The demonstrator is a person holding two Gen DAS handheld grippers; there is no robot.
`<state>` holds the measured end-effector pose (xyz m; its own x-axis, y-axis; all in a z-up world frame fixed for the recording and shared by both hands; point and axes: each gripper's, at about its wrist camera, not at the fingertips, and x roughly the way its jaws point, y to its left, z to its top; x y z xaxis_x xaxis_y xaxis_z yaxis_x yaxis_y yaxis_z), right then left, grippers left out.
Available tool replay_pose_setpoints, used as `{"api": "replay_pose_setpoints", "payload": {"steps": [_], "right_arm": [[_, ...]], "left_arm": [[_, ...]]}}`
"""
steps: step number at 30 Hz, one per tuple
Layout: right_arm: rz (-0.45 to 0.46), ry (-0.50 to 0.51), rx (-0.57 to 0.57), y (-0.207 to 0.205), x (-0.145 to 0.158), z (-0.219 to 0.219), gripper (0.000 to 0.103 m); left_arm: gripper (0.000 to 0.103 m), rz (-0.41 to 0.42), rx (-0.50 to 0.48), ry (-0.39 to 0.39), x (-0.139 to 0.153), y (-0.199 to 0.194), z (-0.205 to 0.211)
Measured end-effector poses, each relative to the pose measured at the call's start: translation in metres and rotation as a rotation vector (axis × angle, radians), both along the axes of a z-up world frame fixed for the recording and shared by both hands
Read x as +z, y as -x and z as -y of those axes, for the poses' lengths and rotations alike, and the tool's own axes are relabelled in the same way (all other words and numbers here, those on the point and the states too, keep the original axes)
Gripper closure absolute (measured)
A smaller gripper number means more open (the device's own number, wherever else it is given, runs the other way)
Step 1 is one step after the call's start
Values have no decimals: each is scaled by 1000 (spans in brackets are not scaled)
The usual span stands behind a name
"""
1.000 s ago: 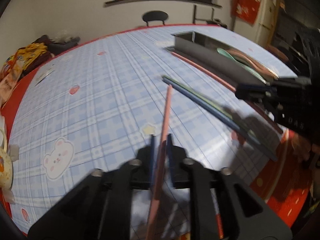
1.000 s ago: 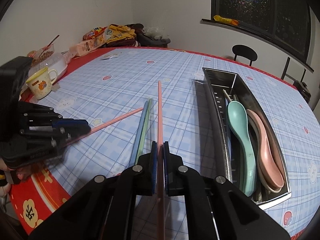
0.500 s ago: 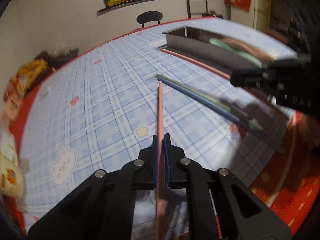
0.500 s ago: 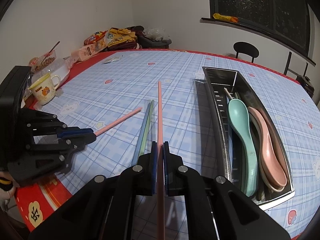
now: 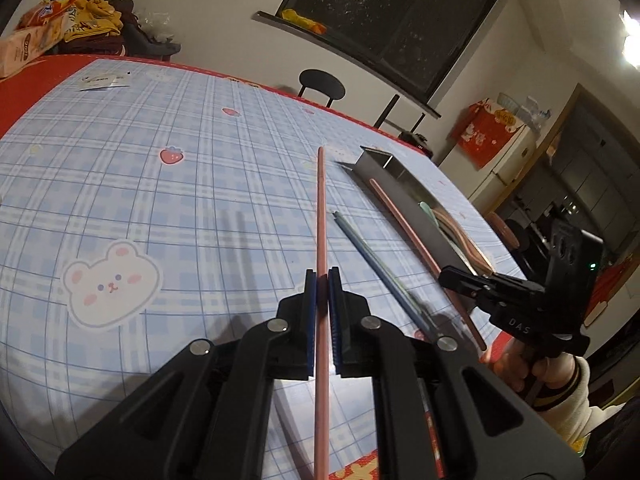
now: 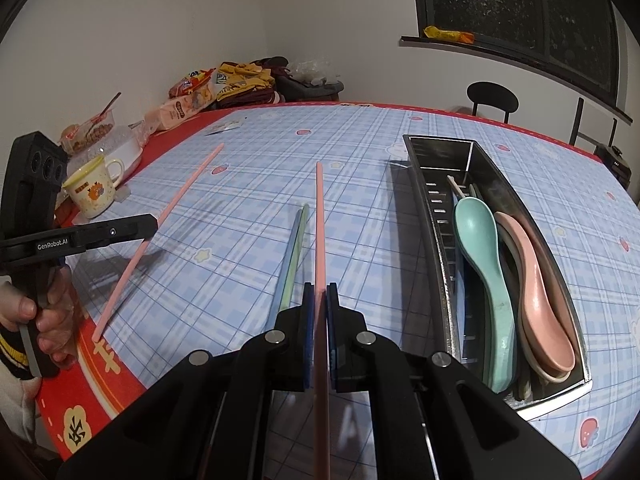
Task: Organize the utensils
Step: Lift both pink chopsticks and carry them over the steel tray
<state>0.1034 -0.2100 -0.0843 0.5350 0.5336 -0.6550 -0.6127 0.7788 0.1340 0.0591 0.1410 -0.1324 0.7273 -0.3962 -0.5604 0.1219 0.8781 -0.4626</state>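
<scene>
1. Left wrist view shows the left gripper [image 5: 322,276] pinching a pink chopstick [image 5: 321,208]. The stick pokes out far ahead, over the blue checked tablecloth [image 5: 160,200].
2. To its right lie a blue chopstick and a green one [image 5: 372,252], side by side on the cloth.
3. Farther right, the right gripper [image 5: 446,274] pinches another pink chopstick [image 5: 404,220] just beside the metal utensil tray [image 5: 416,196].
4. A hand [image 5: 520,364] in a cream sleeve holds that gripper's handle.
5. Right wrist view shows the right gripper [image 6: 319,292] pressed tight on its pink chopstick [image 6: 319,220].
6. The blue and green chopsticks [image 6: 294,248] lie just left of it.
7. At right, the metal utensil tray [image 6: 436,148] holds a teal spoon [image 6: 480,248] and a pink spoon [image 6: 532,280], with more spoons under them.
8. At left, the left gripper [image 6: 150,224] holds its pink chopstick [image 6: 184,192] slanting above the cloth.
9. A yellow mug [image 6: 94,192] stands on the red table edge, far left.
</scene>
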Motion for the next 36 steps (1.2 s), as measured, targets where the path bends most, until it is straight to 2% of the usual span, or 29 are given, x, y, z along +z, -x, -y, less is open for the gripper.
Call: {"api": "replay_pose_setpoints", "payload": {"steps": [2, 8, 16, 22, 28, 32, 36], "right_arm": [[-9, -11, -1, -1, 0, 2, 97], [-6, -13, 3, -2, -1, 2, 97], [-28, -57, 7, -5, 0, 9, 97], [-23, -79, 12, -3, 1, 11, 97], [-82, -154, 16, -11, 1, 22, 97], [-129, -267, 29, -22, 15, 43, 97], [-86, -300, -1, -45, 42, 66, 97]], "left_arm": [[93, 6, 7, 10, 0, 2, -3], [93, 14, 4, -35, 2, 4, 4], [93, 29, 23, 75, 10, 9, -11], [93, 57, -16, 126, 25, 18, 3], [93, 46, -8, 190, 33, 9, 21], [93, 55, -7, 210, 45, -3, 41], [93, 70, -19, 230, 58, -22, 69]]}}
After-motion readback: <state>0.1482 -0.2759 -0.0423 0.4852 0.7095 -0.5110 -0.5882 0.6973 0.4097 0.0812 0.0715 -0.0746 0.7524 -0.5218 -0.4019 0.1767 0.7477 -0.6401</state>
